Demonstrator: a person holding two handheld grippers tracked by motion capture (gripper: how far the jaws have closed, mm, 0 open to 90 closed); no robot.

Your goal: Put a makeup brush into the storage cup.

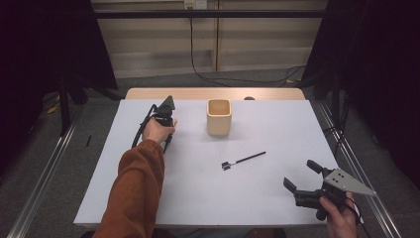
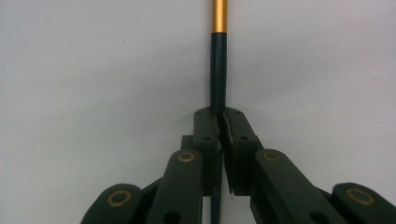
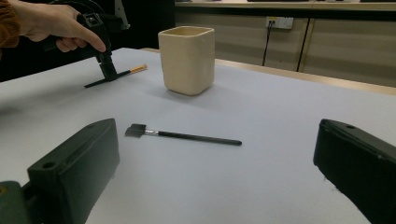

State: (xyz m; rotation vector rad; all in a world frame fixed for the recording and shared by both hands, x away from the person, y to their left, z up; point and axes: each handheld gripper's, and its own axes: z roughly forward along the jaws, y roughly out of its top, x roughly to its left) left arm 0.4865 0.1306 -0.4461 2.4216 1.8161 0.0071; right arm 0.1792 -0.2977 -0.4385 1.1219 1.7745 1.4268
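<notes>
Beside the beige cup (image 1: 219, 117), left gripper (image 2: 219, 122) jaws clench a gold-banded brush (image 2: 218, 60); right gripper (image 1: 300, 178) jaws gape.

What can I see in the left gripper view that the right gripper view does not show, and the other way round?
Left gripper view alone: the gold band on the brush handle, close up, and the jaws pinching that handle.
Right gripper view alone: the cream cup, a second black brush lying flat, and the open right hand-held gripper.
Both: the left hand-held gripper shut on the gold-banded brush over the white table.
</notes>
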